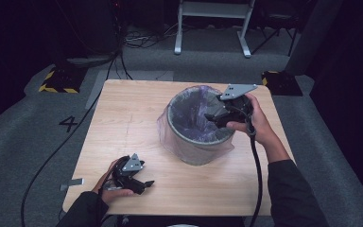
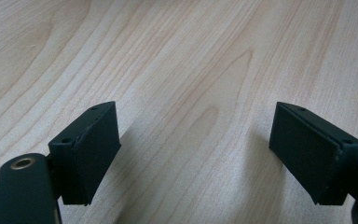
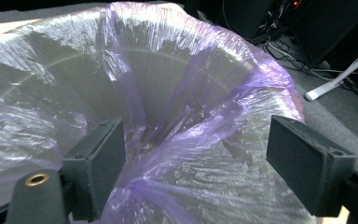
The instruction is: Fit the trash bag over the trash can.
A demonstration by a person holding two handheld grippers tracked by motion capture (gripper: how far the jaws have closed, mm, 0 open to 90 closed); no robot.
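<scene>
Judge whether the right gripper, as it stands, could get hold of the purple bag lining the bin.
Probably yes: the right gripper hangs open over the bin, nothing between its jaws and the purple bag.

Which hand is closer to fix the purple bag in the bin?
Right. The right tongs hang open over the bin, pointing into the purple bag. The left tongs, also open, sit low at the table's near edge, well away from it.
</scene>
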